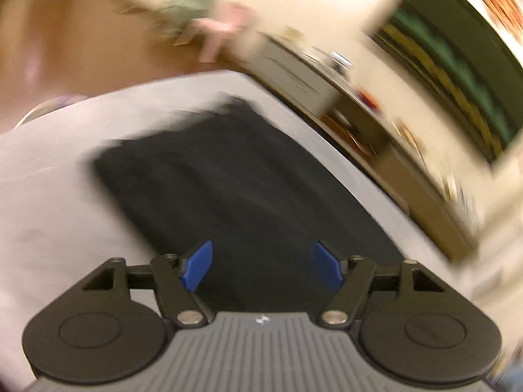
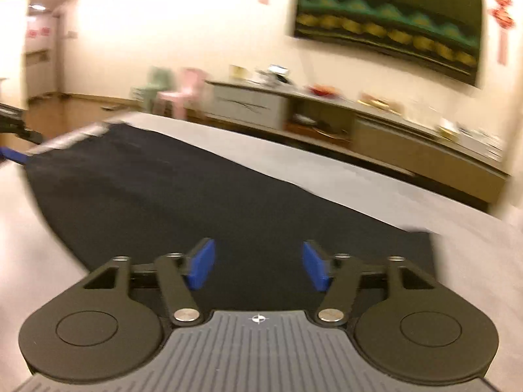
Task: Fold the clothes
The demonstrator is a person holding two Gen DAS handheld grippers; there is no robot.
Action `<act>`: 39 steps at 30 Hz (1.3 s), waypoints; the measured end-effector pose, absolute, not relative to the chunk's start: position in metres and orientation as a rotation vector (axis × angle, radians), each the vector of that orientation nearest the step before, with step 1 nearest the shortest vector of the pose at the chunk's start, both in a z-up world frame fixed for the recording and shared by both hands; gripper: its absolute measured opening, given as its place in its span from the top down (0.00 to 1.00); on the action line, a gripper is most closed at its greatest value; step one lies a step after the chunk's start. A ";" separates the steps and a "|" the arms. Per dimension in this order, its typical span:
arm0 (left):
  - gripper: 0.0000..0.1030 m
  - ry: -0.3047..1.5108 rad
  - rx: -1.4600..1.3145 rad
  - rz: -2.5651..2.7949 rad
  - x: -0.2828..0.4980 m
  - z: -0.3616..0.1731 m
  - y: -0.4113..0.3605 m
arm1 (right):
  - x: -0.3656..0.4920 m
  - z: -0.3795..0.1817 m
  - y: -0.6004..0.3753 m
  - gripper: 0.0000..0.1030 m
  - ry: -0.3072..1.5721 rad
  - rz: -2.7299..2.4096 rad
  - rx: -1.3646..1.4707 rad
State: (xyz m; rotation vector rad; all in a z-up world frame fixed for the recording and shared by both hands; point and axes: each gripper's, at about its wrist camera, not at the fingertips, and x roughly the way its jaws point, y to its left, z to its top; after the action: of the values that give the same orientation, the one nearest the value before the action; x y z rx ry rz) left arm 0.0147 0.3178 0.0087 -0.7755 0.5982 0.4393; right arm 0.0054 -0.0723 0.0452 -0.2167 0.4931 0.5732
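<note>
A black garment (image 1: 235, 176) lies spread flat on a pale grey table (image 1: 49, 202). In the left wrist view my left gripper (image 1: 261, 266) hangs over the garment's near part, open, with nothing between its blue pads (image 1: 197, 269). The right wrist view shows the same black garment (image 2: 183, 196) stretching away to the left, with a pale band along its far edge. My right gripper (image 2: 258, 264) is open above its near end, nothing held. At the far left edge of that view a blue pad of the left gripper (image 2: 13, 155) shows beside the garment. Both views are motion-blurred.
Beyond the table (image 2: 359, 189) stands a long low cabinet (image 2: 392, 130) with small items on top, under a dark framed picture (image 2: 389, 23). Pink and green plastic chairs (image 2: 183, 91) sit on a brown floor at the back left.
</note>
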 end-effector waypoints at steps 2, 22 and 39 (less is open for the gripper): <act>0.29 0.549 -0.898 0.505 -0.013 0.001 0.361 | -0.008 0.045 -0.004 0.27 0.485 0.690 -0.270; 0.14 0.563 -1.084 0.369 0.015 -0.057 0.434 | 0.007 0.012 0.344 0.93 0.468 1.029 -0.540; 0.87 0.487 -0.645 0.363 0.056 -0.028 0.371 | 0.176 0.130 0.351 0.02 0.760 0.917 -0.285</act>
State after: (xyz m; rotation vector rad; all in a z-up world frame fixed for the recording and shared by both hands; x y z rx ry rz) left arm 0.0564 0.3709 -0.0282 -0.6446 0.4872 0.3634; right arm 0.1761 0.3511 0.1302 -0.2848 0.7604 0.9170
